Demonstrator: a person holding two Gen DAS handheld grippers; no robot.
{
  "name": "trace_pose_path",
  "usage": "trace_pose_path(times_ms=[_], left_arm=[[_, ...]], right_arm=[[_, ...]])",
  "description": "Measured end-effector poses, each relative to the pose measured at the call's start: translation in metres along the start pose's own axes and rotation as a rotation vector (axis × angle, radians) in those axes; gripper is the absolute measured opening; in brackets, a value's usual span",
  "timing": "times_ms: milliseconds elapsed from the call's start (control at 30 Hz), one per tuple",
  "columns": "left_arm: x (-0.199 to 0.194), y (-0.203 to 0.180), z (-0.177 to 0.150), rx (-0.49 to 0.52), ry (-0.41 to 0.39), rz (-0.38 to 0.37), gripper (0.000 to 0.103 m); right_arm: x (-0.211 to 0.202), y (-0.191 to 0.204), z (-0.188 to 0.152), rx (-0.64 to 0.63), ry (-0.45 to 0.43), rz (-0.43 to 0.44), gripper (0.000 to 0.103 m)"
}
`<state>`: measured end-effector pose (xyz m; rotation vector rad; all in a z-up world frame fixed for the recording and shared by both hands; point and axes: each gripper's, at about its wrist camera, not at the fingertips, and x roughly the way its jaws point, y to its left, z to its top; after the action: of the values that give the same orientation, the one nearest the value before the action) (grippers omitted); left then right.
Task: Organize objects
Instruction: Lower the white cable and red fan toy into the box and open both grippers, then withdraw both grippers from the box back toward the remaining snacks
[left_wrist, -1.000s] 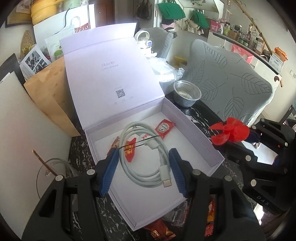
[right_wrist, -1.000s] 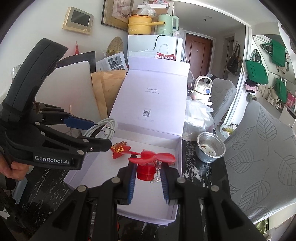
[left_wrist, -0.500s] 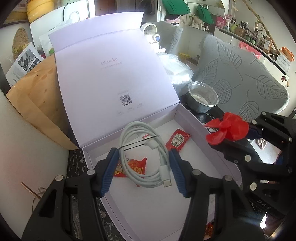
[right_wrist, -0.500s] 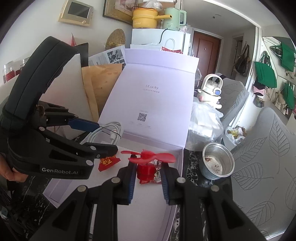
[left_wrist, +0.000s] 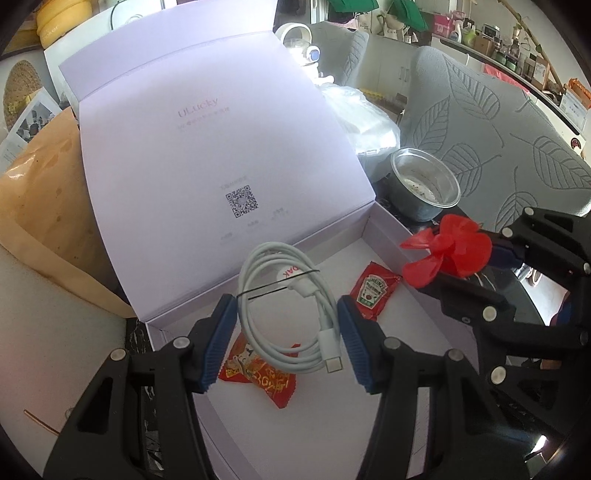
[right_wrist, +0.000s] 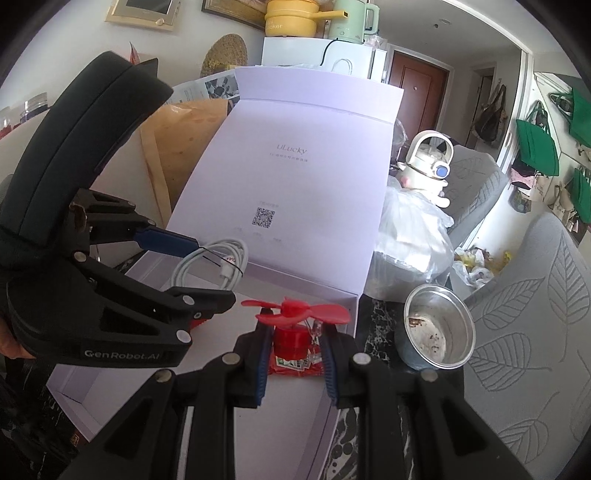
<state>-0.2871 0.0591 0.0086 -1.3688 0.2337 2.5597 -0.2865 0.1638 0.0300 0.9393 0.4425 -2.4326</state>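
Note:
An open white box (left_wrist: 424, 332) with a raised lid (left_wrist: 221, 140) lies on the dark table. My left gripper (left_wrist: 286, 325) is shut on a coiled white cable (left_wrist: 284, 295) and holds it above the box floor. A ketchup sachet (left_wrist: 373, 291) and a red snack packet (left_wrist: 258, 376) lie in the box. My right gripper (right_wrist: 293, 350) is shut on a small red fan (right_wrist: 295, 319), held over the box's right wall (right_wrist: 325, 424). The fan (left_wrist: 450, 254) and cable (right_wrist: 214, 266) show in both views.
A metal bowl (left_wrist: 424, 188) stands right of the box, with a clear plastic bag (left_wrist: 365, 122) behind it. A brown paper bag (left_wrist: 48, 206) leans at the left. A grey leaf-pattern chair (right_wrist: 535, 314) is to the right. A white kettle (right_wrist: 428, 158) stands at the back.
Both grippers have moved forward toward the box's back, the cable and the fan still held. The lid and bowl look closer.

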Motion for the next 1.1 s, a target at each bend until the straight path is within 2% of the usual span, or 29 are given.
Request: trace_pose_path(times_ms=[267,600,667,733,800,1100], left_arm=[[0.018,-0.001,-0.003,-0.002,0.042,-0.002,0.055],[0.023,0.001,-0.006,0.008,0.051,-0.012,0.055],[0.022,0.000,-0.006,0.009,0.053,-0.004,0.055],[0.022,-0.002,-0.005,0.007,0.052,-0.001,0.055],[0.018,-0.002,-0.004,0.002,0.049,0.002,0.055],[-0.005,0.001,0.000,-0.022,0.030,0.023,0.056]], right_arm=[[0.020,-0.005,-0.003,-0.015,0.036,-0.004,0.024],[0.027,-0.004,-0.003,-0.017,0.049,-0.007,0.024],[0.026,-0.005,-0.002,-0.012,0.050,-0.012,0.026],[0.024,-0.006,-0.002,-0.002,0.054,-0.015,0.035],[0.021,-0.007,-0.001,0.005,0.051,-0.024,0.039],[-0.009,-0.009,0.007,0.015,0.022,-0.071,0.039]])
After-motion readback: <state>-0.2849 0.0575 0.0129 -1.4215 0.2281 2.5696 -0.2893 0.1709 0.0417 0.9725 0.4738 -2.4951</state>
